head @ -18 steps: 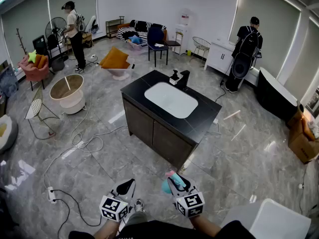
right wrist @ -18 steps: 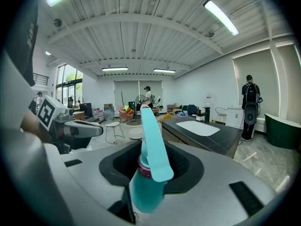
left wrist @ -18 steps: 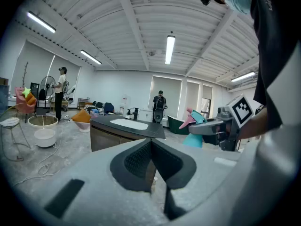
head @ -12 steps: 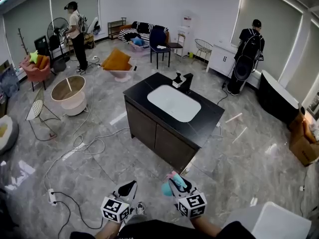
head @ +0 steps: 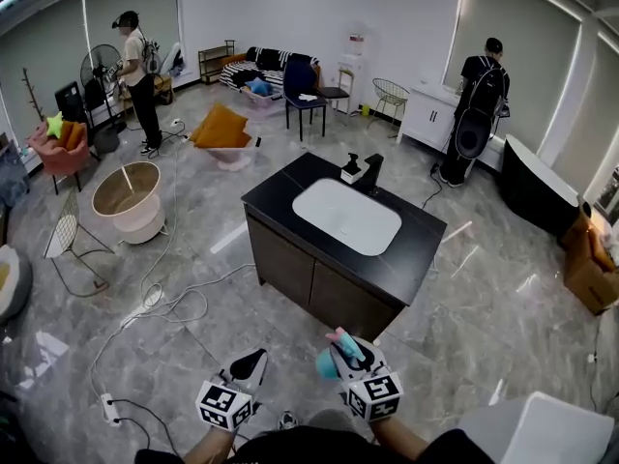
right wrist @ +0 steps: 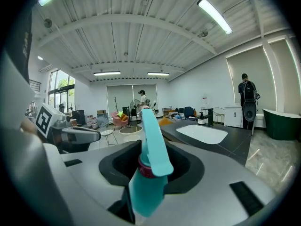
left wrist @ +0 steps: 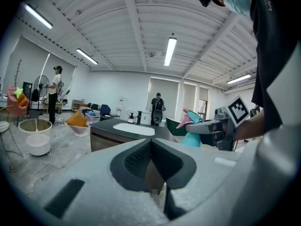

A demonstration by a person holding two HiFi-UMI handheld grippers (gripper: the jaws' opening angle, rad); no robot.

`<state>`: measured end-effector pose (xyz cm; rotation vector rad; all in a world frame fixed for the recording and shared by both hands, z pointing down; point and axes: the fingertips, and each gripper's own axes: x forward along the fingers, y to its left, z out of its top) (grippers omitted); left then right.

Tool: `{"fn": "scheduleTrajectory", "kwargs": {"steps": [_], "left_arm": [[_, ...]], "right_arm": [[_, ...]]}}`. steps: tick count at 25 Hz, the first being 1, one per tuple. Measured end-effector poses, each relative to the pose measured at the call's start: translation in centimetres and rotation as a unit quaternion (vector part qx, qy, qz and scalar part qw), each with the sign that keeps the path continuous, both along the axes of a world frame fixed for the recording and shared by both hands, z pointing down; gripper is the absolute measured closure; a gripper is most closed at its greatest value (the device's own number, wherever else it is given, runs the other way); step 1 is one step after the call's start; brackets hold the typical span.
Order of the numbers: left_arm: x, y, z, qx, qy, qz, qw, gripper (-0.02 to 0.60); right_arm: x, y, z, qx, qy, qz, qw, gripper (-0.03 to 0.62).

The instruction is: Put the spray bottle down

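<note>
Grey-tiled room; dark worktop (head: 274, 193) well ahead. Right tool (head: 343, 351) clamped on teal bottle (right wrist: 146, 182), clear of any surface. Left tool (head: 248, 363) closed, empty. Suggest: lower bottle base-first onto bare worktop beside sink (head: 346, 216), then release.

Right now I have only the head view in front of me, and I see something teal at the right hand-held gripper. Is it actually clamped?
Observer: Yes. In the right gripper view, the right hand-held gripper has its jaws shut on the teal spray bottle, with the trigger head pointing up.
Reviewer: And the other one, is it carrying anything?
Observer: No. The left gripper view shows the left hand-held gripper with its jaws together and nothing between them.
</note>
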<state>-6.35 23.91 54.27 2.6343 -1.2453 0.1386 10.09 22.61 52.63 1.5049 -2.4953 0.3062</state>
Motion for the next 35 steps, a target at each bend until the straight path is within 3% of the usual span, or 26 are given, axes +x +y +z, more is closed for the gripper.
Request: {"fn": "scheduleTrajectory", "kwargs": {"steps": [11,26,35], "left_arm": [[-2.4,-10.0,0.6,-0.014,0.004,-0.014,0.9998,0.571],[-0.8,-27.0,0.2,-0.010,0.002,-0.065,0.9978,0.571],[-0.7,-32.6,0.5,-0.009,0.000,-0.105,0.9945,0.571]], "right_arm": [[-2.0,-10.6,0.5,-0.011,0.002,0.001,1.000,0.451],[0.2,-29.2,-0.2,0.002,0.011,-0.040,0.999,0.451],[0.0,-37.6,-0.3,0.016,0.014,-0.076,0.997,0.453]]}}
